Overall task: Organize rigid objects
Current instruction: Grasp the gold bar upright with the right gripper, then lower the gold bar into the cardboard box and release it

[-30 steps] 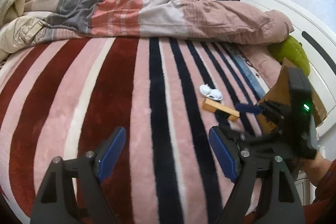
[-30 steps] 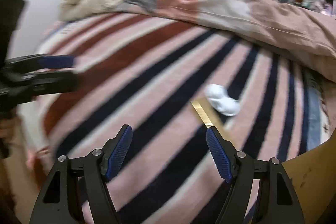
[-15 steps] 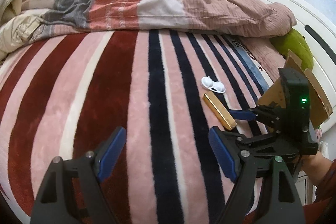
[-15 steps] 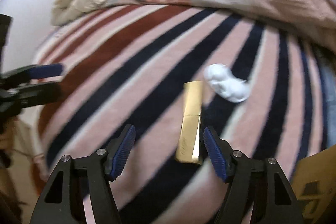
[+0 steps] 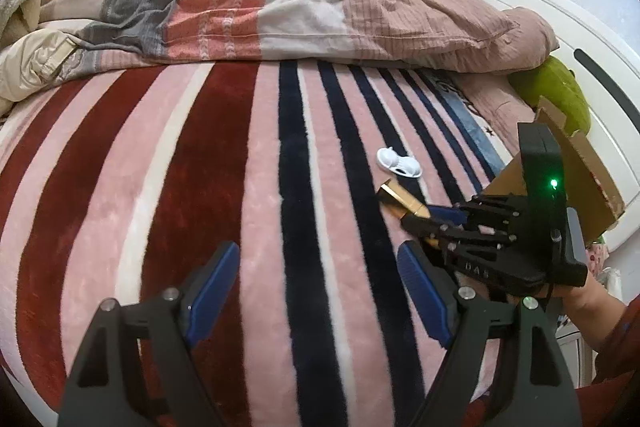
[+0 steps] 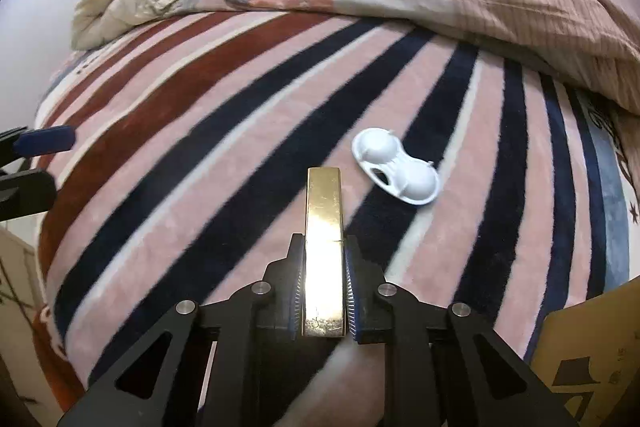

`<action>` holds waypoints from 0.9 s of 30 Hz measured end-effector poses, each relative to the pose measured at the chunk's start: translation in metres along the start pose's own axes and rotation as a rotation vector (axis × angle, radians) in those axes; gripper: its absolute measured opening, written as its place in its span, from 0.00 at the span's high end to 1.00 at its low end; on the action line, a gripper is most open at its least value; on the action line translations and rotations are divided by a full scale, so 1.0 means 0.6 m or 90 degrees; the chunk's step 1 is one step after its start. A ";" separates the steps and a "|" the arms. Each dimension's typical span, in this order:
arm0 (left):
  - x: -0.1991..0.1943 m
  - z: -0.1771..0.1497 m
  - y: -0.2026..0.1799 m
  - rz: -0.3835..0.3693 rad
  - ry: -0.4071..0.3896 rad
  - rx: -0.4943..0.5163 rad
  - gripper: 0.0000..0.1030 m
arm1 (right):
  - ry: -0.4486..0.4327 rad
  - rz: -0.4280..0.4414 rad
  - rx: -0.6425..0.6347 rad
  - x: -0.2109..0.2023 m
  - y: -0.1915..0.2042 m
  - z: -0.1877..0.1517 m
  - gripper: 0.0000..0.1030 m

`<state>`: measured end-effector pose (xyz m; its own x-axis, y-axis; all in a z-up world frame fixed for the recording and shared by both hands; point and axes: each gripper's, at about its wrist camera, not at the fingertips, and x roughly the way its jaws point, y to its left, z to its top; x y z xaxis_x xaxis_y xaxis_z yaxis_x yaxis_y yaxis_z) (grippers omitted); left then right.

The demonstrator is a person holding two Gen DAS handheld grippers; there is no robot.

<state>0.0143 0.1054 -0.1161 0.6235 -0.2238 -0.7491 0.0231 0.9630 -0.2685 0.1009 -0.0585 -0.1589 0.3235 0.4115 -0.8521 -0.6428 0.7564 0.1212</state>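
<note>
Item: long gold metallic rectangular bar [image 6: 324, 227], glossy, a fine seam across its middle, lying on the plush pink, navy and maroon striped blanket [image 6: 200, 155]. Right gripper [image 6: 323, 291] clamps its near half between both pads; far half projects unsupported. Left gripper [image 5: 316, 291] hangs wide apart, empty. Risk, judged: slick faces may slide or pivot on lifting. Adjacent: white plastic two-cup case [image 6: 396, 173]; brown cardboard box [image 5: 580, 179] to the right.
</note>
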 end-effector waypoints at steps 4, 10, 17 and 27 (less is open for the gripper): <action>-0.015 0.004 -0.015 -0.013 -0.006 -0.001 0.24 | -0.019 0.035 -0.035 -0.028 0.025 -0.005 0.87; -0.052 0.020 -0.061 -0.057 -0.030 0.004 0.25 | -0.077 0.124 -0.087 -0.112 0.065 -0.011 0.87; -0.093 0.065 -0.147 -0.139 -0.064 0.031 0.50 | -0.182 0.157 -0.150 -0.243 0.084 -0.021 0.87; -0.070 0.142 -0.312 -0.212 -0.057 0.118 0.62 | -0.280 0.079 -0.113 -0.360 -0.016 -0.052 0.87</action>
<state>0.0502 -0.0528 0.0171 0.6239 -0.5230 -0.5807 0.3720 0.8522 -0.3679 0.0157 -0.1707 0.0082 0.4746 0.6978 -0.5364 -0.7912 0.6053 0.0874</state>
